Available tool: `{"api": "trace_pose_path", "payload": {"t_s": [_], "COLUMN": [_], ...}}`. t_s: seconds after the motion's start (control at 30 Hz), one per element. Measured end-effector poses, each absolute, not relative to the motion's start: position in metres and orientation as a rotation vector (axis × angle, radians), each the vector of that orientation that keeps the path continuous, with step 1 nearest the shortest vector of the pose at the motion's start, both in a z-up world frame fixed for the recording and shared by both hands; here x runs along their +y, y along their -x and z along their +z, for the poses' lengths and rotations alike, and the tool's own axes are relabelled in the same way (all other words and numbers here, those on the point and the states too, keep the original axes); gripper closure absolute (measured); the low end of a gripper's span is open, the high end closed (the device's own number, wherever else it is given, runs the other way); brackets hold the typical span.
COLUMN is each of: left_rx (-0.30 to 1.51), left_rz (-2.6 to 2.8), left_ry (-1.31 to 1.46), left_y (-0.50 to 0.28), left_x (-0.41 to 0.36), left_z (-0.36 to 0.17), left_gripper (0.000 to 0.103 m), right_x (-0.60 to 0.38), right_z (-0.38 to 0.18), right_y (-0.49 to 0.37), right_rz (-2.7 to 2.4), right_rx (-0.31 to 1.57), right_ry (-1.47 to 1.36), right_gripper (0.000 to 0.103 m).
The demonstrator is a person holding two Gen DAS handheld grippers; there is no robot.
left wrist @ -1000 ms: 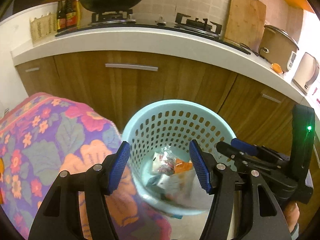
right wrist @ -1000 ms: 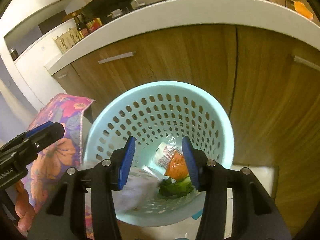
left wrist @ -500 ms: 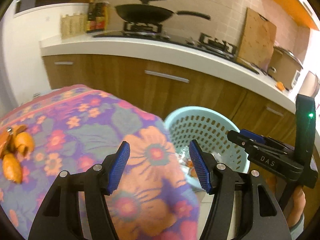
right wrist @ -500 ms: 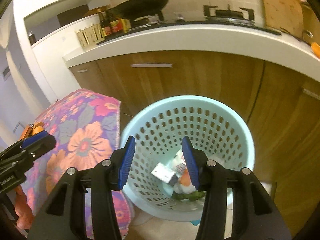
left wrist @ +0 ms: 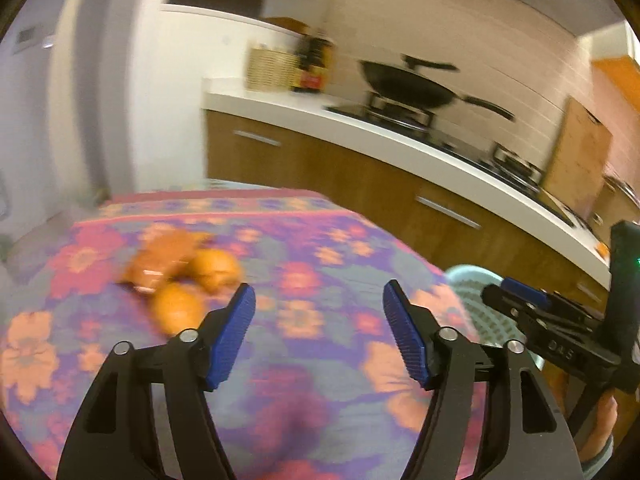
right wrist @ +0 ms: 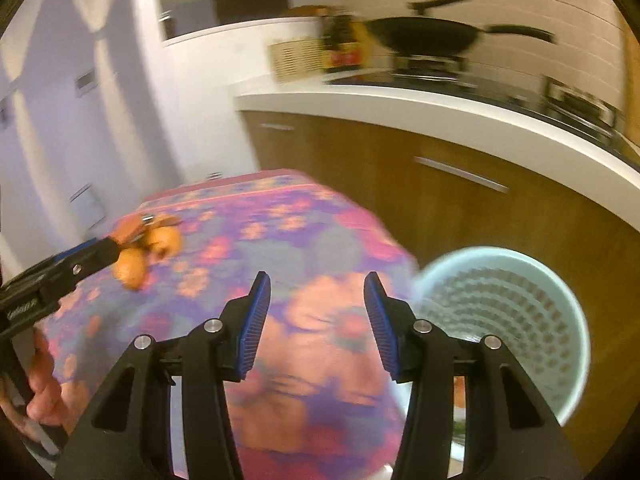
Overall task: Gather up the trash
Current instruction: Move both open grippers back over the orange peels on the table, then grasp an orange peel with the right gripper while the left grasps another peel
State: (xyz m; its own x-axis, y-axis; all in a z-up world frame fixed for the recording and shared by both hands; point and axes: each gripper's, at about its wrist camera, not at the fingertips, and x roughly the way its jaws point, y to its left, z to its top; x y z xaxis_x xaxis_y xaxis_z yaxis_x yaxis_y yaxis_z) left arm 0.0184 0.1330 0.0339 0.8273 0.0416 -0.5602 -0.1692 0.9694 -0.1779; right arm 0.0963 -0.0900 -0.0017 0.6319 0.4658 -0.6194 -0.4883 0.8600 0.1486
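Orange peel pieces [left wrist: 188, 276] lie in a small heap on the flowered tablecloth [left wrist: 312, 264], left of centre in the left wrist view. My left gripper [left wrist: 319, 332] hovers over the cloth to their right, its jaws opening with nothing between them. The right wrist view shows the same orange peel [right wrist: 148, 250] at the far left, just behind the left gripper's tip. My right gripper [right wrist: 317, 320] is open and empty above the cloth's near edge. The pale blue perforated waste basket [right wrist: 516, 312] stands on the floor to the right of the table, its contents mostly hidden.
Wooden cabinets [right wrist: 440, 208] under a white counter [left wrist: 400, 136] run behind the table and basket. A black wok [left wrist: 408, 88] sits on the stove, with bottles and a woven basket [left wrist: 272, 68] beside it. A white wall [left wrist: 100, 100] is at the left.
Both grippers swung left and upward, away from the basket's inside and over the flowered table. The orange peel came into view. The left jaws stand a little wider.
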Motion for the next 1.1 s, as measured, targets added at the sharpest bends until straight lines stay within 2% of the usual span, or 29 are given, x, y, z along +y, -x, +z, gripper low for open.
{"api": "trace_pose_path", "payload": {"t_s": [0.3, 0.57, 0.87, 1.03, 1.1], "left_rx": [0.643, 0.731, 0.774, 0.739, 0.726], "left_rz": [0.244, 0.189, 0.123, 0.080, 0.099], "left_ry": [0.282, 0.416, 0.562, 0.595, 0.586], "left_y": [-0.007, -0.014, -0.039, -0.036, -0.030], "left_x": [0.223, 0.230, 0.244, 0.245, 0.247], "left_z": [0.026, -0.018, -0.041, -0.042, -0.040], "left_gripper": [0.033, 0.035, 0.064, 0.091, 0.092], "right_x": [0.024, 0.102, 0.124, 0.139, 0.148], "right_z": [0.006, -0.022, -0.045, -0.052, -0.055], "right_y": [-0.084, -0.120, -0.150, -0.161, -0.165], "right_rz": [0.797, 0.947, 1.010, 1.024, 1.035], "right_rx": [0.677, 0.755, 0.847, 0.895, 0.916], "right_ry": [0.160, 0.243, 0.214, 0.233, 0.228], "right_gripper": [0.058, 0.058, 0.058, 0.058, 0.058]}}
